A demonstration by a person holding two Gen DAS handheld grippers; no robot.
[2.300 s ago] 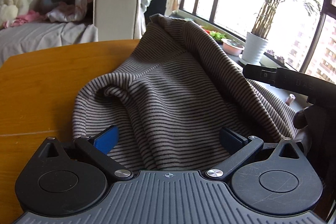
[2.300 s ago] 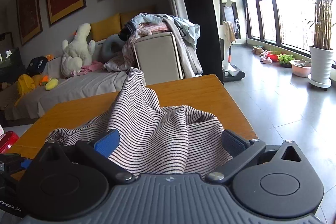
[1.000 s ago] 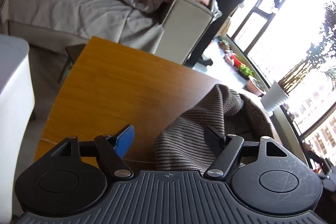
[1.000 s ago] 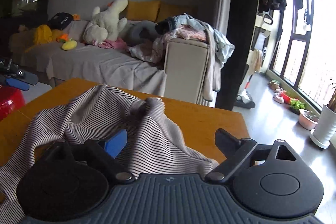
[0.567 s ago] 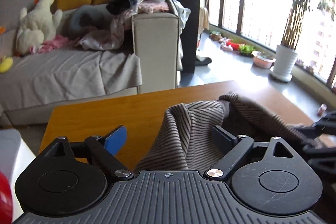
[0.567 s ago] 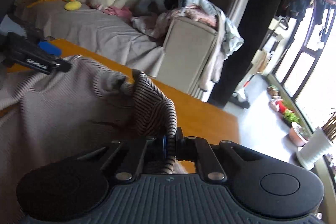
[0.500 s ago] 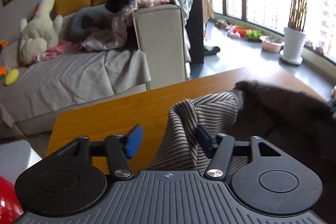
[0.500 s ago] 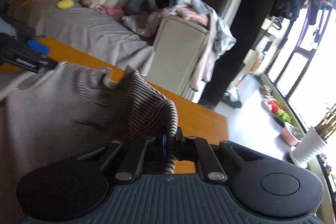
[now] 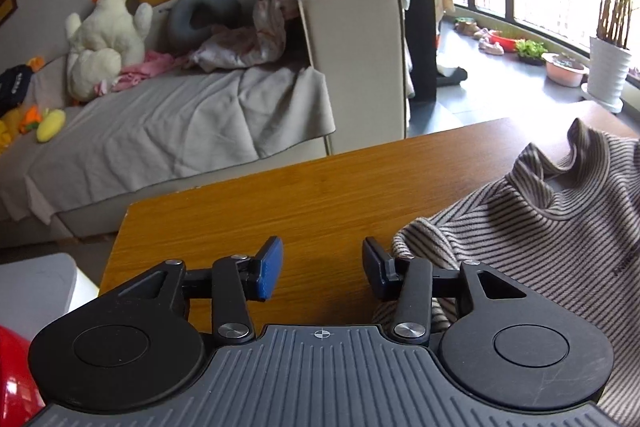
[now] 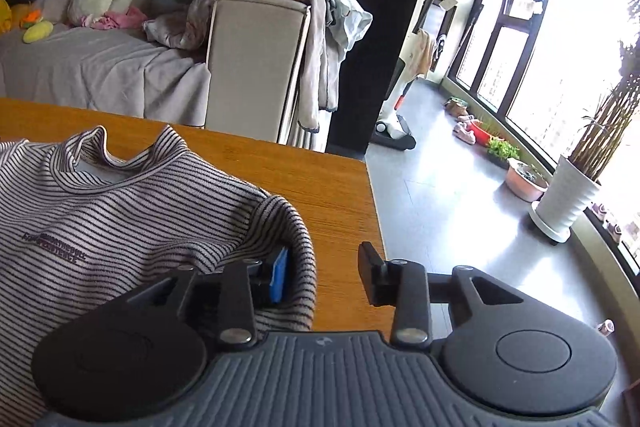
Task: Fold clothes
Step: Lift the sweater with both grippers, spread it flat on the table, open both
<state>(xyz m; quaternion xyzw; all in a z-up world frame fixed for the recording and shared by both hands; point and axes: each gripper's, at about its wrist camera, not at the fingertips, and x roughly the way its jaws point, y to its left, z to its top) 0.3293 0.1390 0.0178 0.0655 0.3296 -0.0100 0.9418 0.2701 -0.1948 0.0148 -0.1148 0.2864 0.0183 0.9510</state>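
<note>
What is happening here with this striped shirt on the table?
A person is folding a brown-and-cream striped knit shirt on an orange wooden table. Both hand-held grippers have just been opening. The left hand-held gripper stands open over bare wood beside the shirt's shoulder. The right hand-held gripper is open too, cloth draped loosely over one finger.

Striped shirt [image 10: 120,223] lies face-up on the wooden table [image 10: 336,187], collar rumpled.

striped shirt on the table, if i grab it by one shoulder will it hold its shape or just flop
Probably flop: the striped shirt lies rumpled, its collar wavy and its shoulder edge curled by the open right gripper. It looks thin and light. On the smooth wooden table it would likely slide and bunch if pushed.
</note>
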